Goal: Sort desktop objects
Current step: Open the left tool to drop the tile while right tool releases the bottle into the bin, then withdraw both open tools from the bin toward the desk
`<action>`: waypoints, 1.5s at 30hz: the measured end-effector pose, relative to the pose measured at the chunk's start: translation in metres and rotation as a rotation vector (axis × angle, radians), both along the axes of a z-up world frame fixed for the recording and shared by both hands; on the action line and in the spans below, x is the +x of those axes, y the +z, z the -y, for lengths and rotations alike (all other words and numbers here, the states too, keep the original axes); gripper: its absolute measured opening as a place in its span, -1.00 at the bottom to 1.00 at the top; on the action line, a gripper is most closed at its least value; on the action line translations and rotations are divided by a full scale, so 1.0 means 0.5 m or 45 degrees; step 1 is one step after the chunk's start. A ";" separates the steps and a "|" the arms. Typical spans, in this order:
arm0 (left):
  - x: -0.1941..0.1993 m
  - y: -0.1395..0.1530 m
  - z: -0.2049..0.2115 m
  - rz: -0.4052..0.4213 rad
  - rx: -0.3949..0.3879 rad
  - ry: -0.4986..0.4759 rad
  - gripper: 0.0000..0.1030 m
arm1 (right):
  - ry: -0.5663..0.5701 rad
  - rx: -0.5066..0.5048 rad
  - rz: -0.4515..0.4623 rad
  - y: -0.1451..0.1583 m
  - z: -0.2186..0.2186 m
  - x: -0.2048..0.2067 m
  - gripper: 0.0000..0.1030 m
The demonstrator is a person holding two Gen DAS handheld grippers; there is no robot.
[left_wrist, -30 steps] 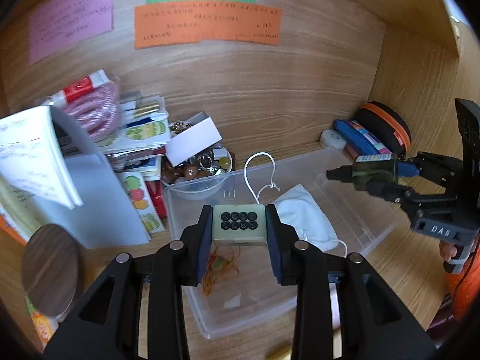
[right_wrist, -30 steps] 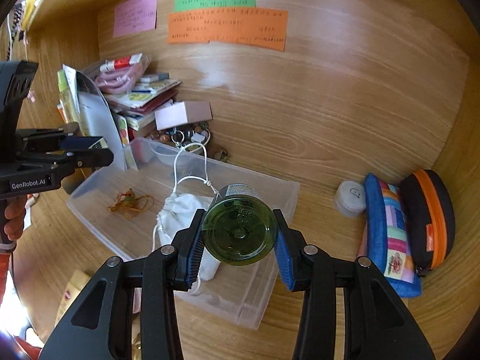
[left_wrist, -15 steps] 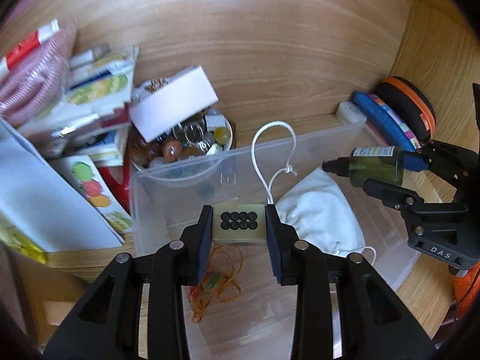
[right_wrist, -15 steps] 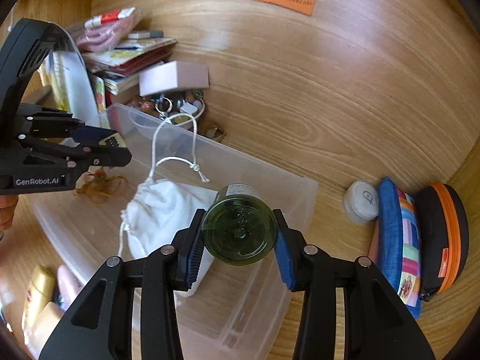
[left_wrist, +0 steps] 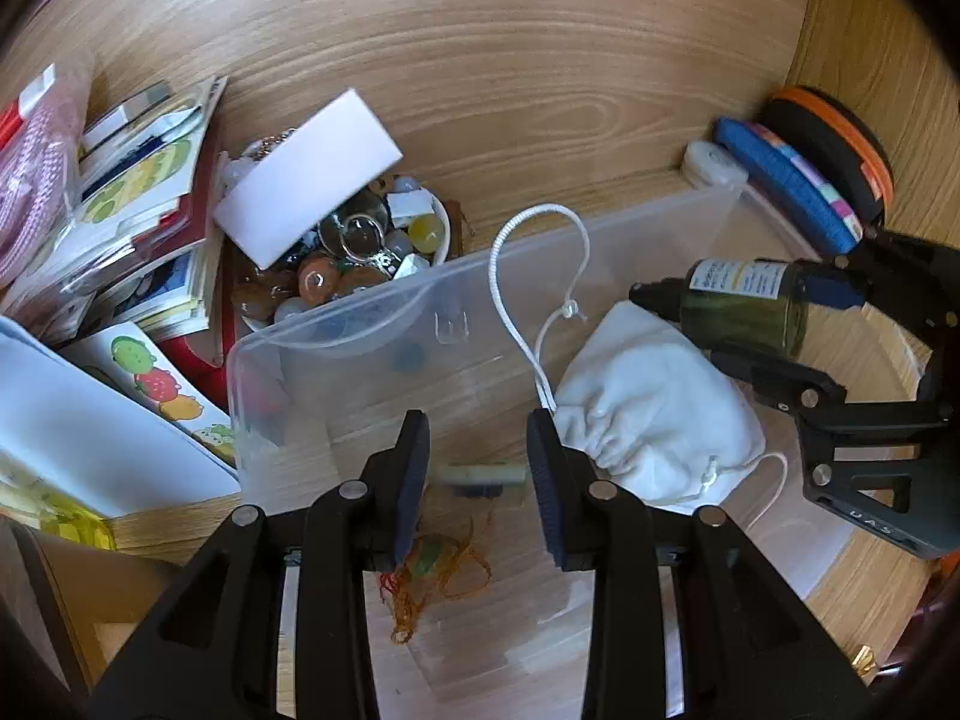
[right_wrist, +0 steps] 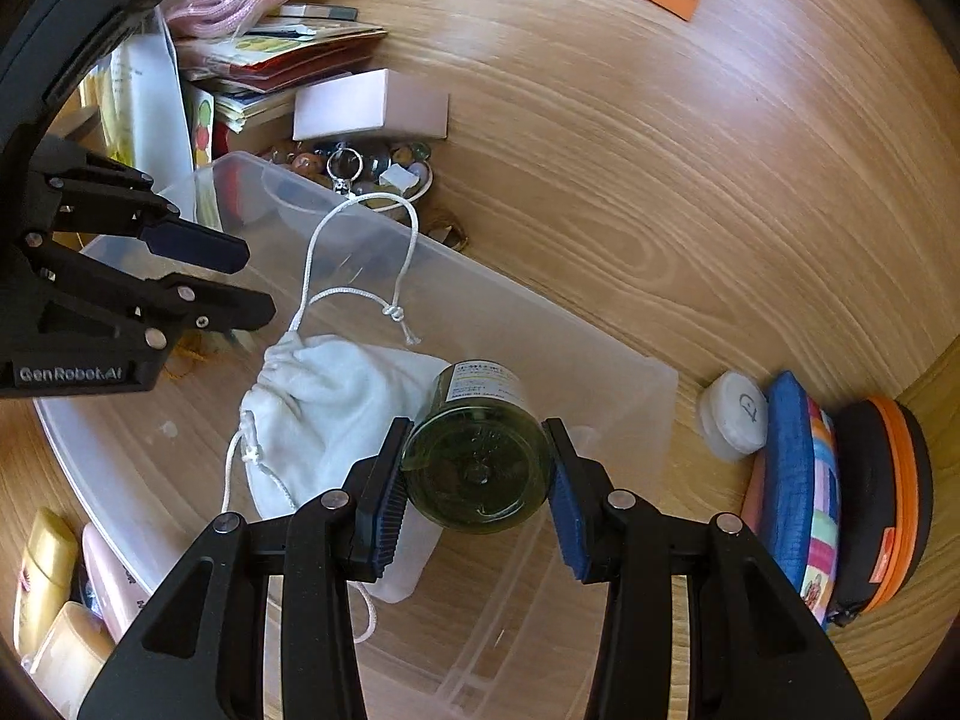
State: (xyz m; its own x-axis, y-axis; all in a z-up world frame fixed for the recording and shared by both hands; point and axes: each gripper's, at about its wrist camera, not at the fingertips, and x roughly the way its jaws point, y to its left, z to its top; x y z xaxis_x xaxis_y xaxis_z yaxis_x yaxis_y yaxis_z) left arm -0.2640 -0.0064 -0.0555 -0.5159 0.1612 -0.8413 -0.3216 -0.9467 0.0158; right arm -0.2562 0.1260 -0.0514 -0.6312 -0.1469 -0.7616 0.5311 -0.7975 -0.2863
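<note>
Left gripper (left_wrist: pixel 478 474) fingers clamped on small pale green block (left_wrist: pixel 480 473), seen edge-on, hovering over clear plastic bin (left_wrist: pixel 360 330). Orange thread tangle (left_wrist: pixel 432 570) on bin floor at 6 o'clock of block; white drawstring pouch (left_wrist: pixel 654 414) at 3 o'clock. Right gripper (right_wrist: pixel 477 480) fingers clamped on green bottle (right_wrist: pixel 477 468), above bin's right part, pouch at its 9 o'clock.

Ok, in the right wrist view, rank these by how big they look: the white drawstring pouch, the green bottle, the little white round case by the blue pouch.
Largest to smallest, as they look:
1. white drawstring pouch
2. green bottle, though it sits nearest the lens, in the right gripper, which inflates it
3. white round case
</note>
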 end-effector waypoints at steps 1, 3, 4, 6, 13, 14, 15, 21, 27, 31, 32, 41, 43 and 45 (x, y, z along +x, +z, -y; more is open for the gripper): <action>-0.001 -0.001 -0.001 0.005 -0.006 -0.003 -0.36 | 0.005 0.007 0.003 -0.001 0.002 0.001 -0.24; -0.007 -0.003 -0.004 0.014 -0.016 -0.003 -0.36 | 0.009 0.021 0.006 -0.001 0.003 0.002 -0.24; -0.008 -0.005 -0.006 0.019 -0.023 -0.003 -0.36 | 0.010 0.027 0.008 0.000 0.004 0.002 -0.23; -0.008 -0.003 -0.004 0.022 -0.017 0.006 -0.36 | 0.012 0.022 0.017 0.003 0.001 0.006 -0.19; -0.003 0.003 -0.009 0.016 0.000 0.024 -0.36 | 0.009 -0.016 -0.039 0.031 -0.014 0.035 0.22; -0.001 0.005 -0.010 0.011 -0.004 0.026 -0.36 | 0.008 -0.019 -0.046 0.036 -0.016 0.039 0.22; 0.000 0.007 -0.010 0.008 -0.001 0.027 -0.36 | 0.004 -0.023 -0.056 0.041 -0.019 0.043 0.23; 0.030 0.038 -0.003 -0.038 0.029 0.038 0.14 | -0.016 -0.030 -0.120 0.066 -0.027 0.064 0.38; 0.078 0.080 0.001 -0.122 -0.010 0.050 0.47 | -0.022 -0.052 -0.132 0.083 -0.032 0.086 0.47; 0.117 0.107 -0.002 -0.197 -0.063 0.073 0.85 | -0.026 -0.066 -0.154 0.097 -0.040 0.110 0.59; 0.124 0.112 -0.002 -0.209 -0.065 0.073 0.85 | -0.026 -0.070 -0.157 0.099 -0.041 0.115 0.59; 0.204 0.146 0.005 -0.242 -0.011 0.075 0.90 | -0.017 -0.144 -0.183 0.131 -0.066 0.194 0.64; 0.227 0.149 0.008 -0.255 0.005 0.077 0.90 | -0.014 -0.149 -0.194 0.131 -0.069 0.209 0.64; 0.244 0.149 0.009 -0.263 0.021 0.085 0.90 | -0.011 -0.166 -0.196 0.130 -0.074 0.229 0.65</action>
